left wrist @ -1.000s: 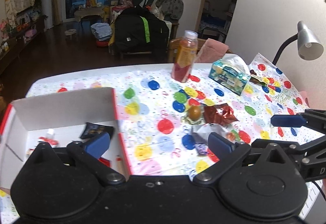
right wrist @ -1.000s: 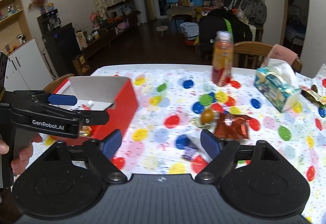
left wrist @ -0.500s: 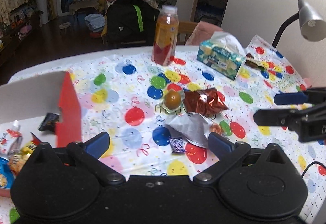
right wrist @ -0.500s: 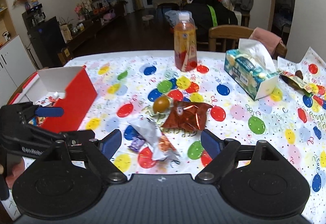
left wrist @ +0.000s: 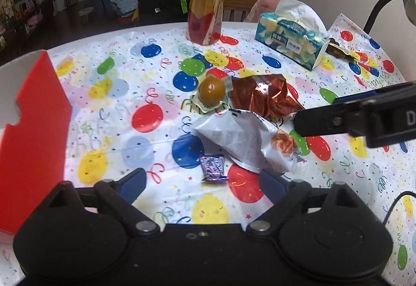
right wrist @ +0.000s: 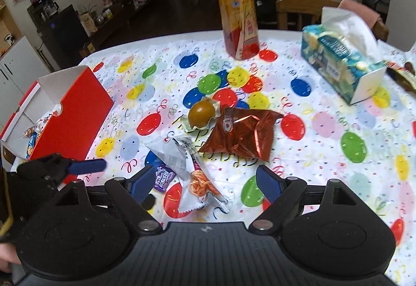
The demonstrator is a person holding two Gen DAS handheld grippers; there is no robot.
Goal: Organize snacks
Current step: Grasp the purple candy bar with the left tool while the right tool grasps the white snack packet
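Over the last second both grippers have swung away from the red box (left wrist: pixel 31 130), which a moment ago filled the lower left of the left wrist view and now sits only at that frame's left edge, and have closed in on the loose snacks in the middle of the balloon-print tablecloth (left wrist: pixel 117 114); I judge this to mean the drop-off at the box is over and a fresh pick is being lined up. In the left wrist view the left gripper (left wrist: pixel 201 182) stands wide open and empty, with the small purple candy (left wrist: pixel 213 167) lying in the lower centre just ahead of the gap between its jaws, nearer the right one, and the white packet (left wrist: pixel 241 140) touching or just beside it to the right. Further up sit the brown ball-shaped snack (left wrist: pixel 212 90) and the red foil bag (left wrist: pixel 262 96). In the right wrist view the right gripper (right wrist: pixel 205 180) is also wide open and empty, the white packet lying between its jaws and the purple candy beside its left jaw.
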